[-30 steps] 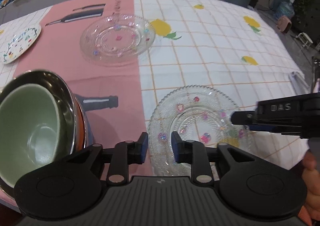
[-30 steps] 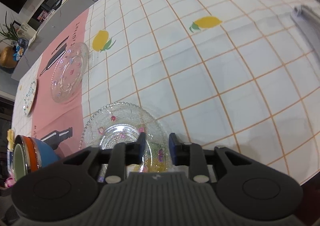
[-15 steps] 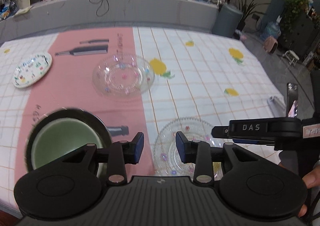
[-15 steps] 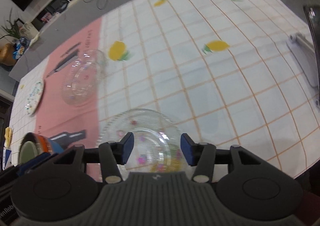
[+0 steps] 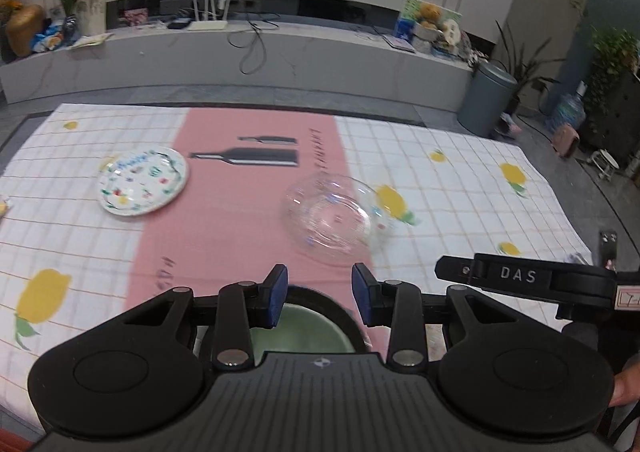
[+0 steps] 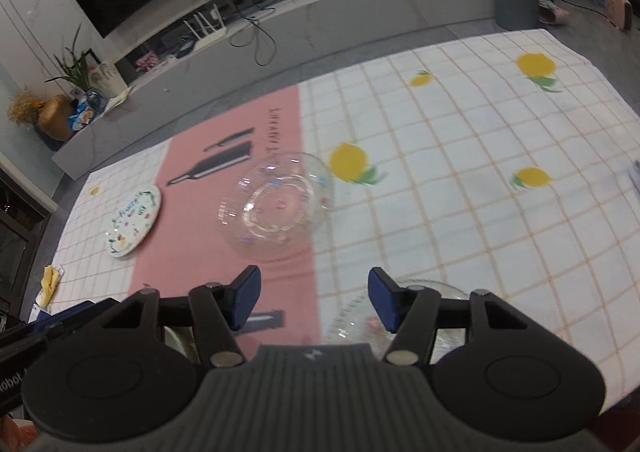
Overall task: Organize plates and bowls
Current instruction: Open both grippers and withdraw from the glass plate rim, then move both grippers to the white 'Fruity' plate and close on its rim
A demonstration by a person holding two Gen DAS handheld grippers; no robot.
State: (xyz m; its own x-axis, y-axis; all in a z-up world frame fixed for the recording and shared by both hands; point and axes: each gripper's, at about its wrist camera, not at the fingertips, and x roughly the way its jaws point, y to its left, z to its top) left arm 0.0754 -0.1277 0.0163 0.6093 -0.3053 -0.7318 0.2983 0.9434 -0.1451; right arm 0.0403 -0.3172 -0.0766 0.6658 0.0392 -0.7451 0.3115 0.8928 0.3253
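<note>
Both tongs hang above the desk, which is covered by a white checked cloth with yellow lemons and a pink centre strip. The left tongs stand partly open with nothing between their blue pads; directly below them sits a pale green bowl nested inside a dark metal bowl, only partly visible behind the fingers. The right tongs are opening, their jaws wide apart and empty. Under their right finger lies a clear glass plate with a beaded rim and coloured dots, resting on the white checks near the desk's front edge. Farther back, a second clear glass plate sits across the border of pink strip and white checks. A small white plate with colourful printed decoration lies well apart to the left.
</note>
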